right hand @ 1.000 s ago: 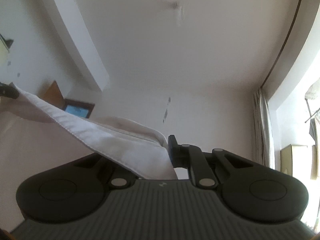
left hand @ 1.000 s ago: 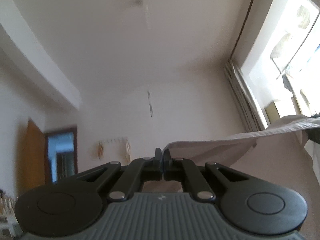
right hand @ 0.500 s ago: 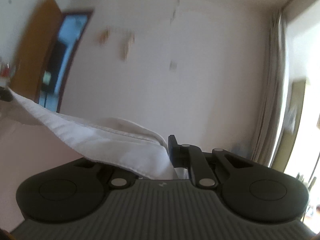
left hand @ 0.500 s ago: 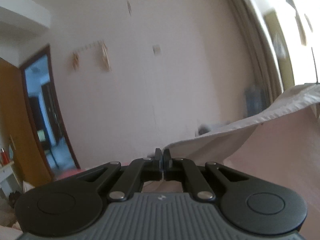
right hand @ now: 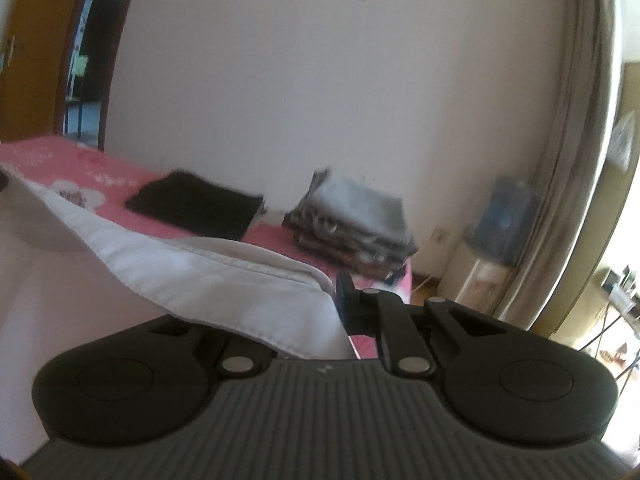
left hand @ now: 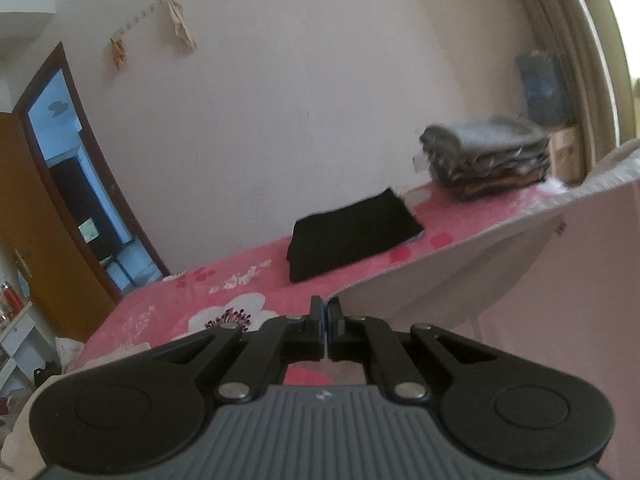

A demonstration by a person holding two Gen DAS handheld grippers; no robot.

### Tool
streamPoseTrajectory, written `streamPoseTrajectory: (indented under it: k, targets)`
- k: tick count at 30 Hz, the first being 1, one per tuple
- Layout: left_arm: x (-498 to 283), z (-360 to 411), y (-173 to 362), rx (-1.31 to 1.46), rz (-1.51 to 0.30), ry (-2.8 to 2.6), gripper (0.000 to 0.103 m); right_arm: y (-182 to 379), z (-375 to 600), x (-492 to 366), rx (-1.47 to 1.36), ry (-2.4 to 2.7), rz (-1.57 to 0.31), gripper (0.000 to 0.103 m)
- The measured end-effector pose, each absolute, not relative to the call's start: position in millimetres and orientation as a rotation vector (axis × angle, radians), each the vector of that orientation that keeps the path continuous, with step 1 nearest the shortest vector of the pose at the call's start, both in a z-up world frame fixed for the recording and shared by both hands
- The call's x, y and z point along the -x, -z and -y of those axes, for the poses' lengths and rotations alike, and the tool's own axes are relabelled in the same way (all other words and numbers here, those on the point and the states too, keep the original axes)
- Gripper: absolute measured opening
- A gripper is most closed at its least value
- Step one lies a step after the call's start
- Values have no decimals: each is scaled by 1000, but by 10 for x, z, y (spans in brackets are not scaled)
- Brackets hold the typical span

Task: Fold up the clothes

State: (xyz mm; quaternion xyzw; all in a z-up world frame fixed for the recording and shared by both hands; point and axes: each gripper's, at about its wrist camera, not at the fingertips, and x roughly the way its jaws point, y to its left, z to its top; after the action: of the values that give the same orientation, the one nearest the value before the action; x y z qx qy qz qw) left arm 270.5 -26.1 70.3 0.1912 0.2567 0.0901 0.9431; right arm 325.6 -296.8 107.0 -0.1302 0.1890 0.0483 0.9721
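Your left gripper (left hand: 327, 309) has its jaws pressed together on a thin edge of the white garment (left hand: 500, 256), which runs from there up and to the right as a taut hem toward the frame edge, the cloth hanging below it. Your right gripper (right hand: 335, 292) pinches the same white garment (right hand: 224, 280): a stitched, doubled hem is bunched over the left finger and hides it, with only the right finger (right hand: 343, 296) clear. From there the cloth stretches away to the left.

Beyond the jaws lies the bed (left hand: 240, 280), covered in a pink sheet with white flowers. On it, a folded black garment (left hand: 352, 234) lies flat, and further along, near the wall, sits a stack of folded grey clothes (left hand: 486, 156). An open doorway (left hand: 76, 196) with a brown door stands at the left.

A small mark sits on each gripper body, too small to read. No other writing or brand is legible; both views are blurred.
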Motion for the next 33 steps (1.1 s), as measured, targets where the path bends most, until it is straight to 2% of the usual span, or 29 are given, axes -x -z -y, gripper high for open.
streamPoseTrajectory:
  k: [9,11,13,14,15,16,17,18,19,21,25,29,33]
  targets:
    - [-3545,31,48,-386,-654,-235,3,-9,2732,-3636,225,-143,-525,8]
    - [-3669,-5,291,-354,-741,-222,15,82,2721,-3743,205,-159,-576,9]
    - [-3750,-68,573,-311,-872,-204,43,339,2694,-3926,166,-166,-666,11]
    - [-3739,-93,666,-296,-905,-195,44,449,2696,-4018,145,-163,-726,17]
    - [-3703,-113,735,-284,-922,-186,44,553,2690,-4089,140,-144,-784,27]
    - [-3668,-134,804,-272,-938,-177,48,657,2684,-4159,134,-125,-841,34]
    - [-3624,-149,832,-266,-934,-177,52,728,2659,-4182,152,-97,-871,49]
    - [-3597,-161,833,-260,-923,-181,65,774,2638,-4186,176,-70,-880,61]
    - [-3572,-184,818,-246,-917,-185,72,762,2615,-4159,201,-56,-873,66]
    - [-3541,-225,769,-209,-910,-180,72,731,2567,-4119,251,-31,-863,83]
    - [-3389,-248,621,-171,-884,-180,73,595,2377,-4102,334,74,-912,84]
    - [-3160,-246,487,-205,-844,-194,73,357,2178,-3904,421,157,-859,86]
    - [-2911,-318,395,-193,-868,-220,73,251,2209,-3681,286,246,-868,89]
